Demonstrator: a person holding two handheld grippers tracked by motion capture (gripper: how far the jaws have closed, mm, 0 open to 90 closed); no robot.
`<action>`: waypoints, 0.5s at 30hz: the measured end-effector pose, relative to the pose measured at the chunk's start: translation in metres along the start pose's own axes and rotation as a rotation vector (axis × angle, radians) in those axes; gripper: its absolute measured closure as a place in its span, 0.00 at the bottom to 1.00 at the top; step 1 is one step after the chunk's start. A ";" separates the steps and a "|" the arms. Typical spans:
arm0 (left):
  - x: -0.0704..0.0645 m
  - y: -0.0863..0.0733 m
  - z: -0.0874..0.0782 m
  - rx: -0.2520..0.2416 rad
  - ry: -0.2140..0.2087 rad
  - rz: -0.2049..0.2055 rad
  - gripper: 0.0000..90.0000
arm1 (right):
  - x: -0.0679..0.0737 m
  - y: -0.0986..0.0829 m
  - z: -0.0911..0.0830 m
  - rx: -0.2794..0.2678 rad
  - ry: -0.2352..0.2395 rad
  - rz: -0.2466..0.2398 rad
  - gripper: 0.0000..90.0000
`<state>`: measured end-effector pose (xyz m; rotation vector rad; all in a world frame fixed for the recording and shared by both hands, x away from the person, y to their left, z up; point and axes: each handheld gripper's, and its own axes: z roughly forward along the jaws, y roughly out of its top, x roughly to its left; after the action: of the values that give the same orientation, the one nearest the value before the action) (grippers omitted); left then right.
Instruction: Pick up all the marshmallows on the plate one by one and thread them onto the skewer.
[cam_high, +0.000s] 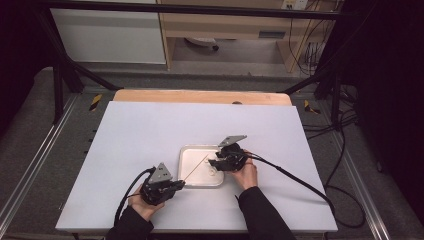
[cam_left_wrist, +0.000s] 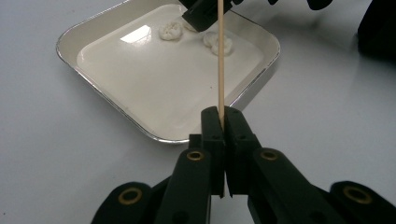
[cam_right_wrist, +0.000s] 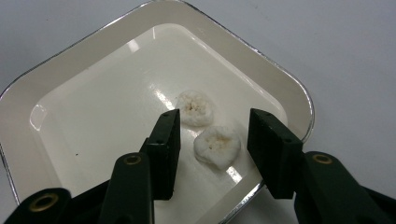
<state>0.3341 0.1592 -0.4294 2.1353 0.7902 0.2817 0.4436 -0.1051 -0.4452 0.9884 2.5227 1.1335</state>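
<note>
White rectangular table top (cam_high: 150, 135), person at the near edge with a black two-jaw gripper in each hand. Shallow cream enamel tray with a silvery rim (cam_high: 186, 150) sits near the middle of the table, slightly toward the near side. Left gripper (cam_high: 176, 185) is just off the tray's near left corner, resting low at the table, jaws pressed together and clamped on a thin pale wooden skewer (cam_high: 196, 168). The skewer runs from those jaws up and to the right across the tray toward the right gripper (cam_high: 214, 163). In the left gripper view the left gripper (cam_left_wrist: 222, 116) pinches the skewer (cam_left_wrist: 220, 56) at its lower end, stick pointing straight away over the tray rim (cam_left_wrist: 116, 109), its far part passing in front of one of two small white puffy lumps (cam_left_wrist: 170, 31) at the tray's far side. Right gripper is over the right part of the tray, jaws spread apart, nothing between them touching. In the right gripper view the right gripper (cam_right_wrist: 214, 135) hangs just above the tray (cam_right_wrist: 56, 84), its jaws bracketing the nearer white lump (cam_right_wrist: 217, 145); the second lump (cam_right_wrist: 195, 107) lies just beyond, touching or almost touching the first. Whether the jaws touch the lump cannot be told.
</note>
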 end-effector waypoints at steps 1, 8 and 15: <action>0.000 0.000 0.000 0.000 0.000 0.000 0.97 | 0.000 0.000 0.000 0.001 0.002 0.003 0.62; -0.001 0.000 0.001 0.002 -0.001 0.003 0.97 | 0.001 -0.003 0.003 0.005 -0.006 -0.027 0.70; -0.002 0.000 0.002 -0.001 0.002 0.003 0.97 | 0.004 -0.005 0.003 -0.007 -0.038 -0.054 0.75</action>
<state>0.3334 0.1561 -0.4303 2.1361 0.7878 0.2857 0.4398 -0.1030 -0.4506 0.9249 2.4983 1.0978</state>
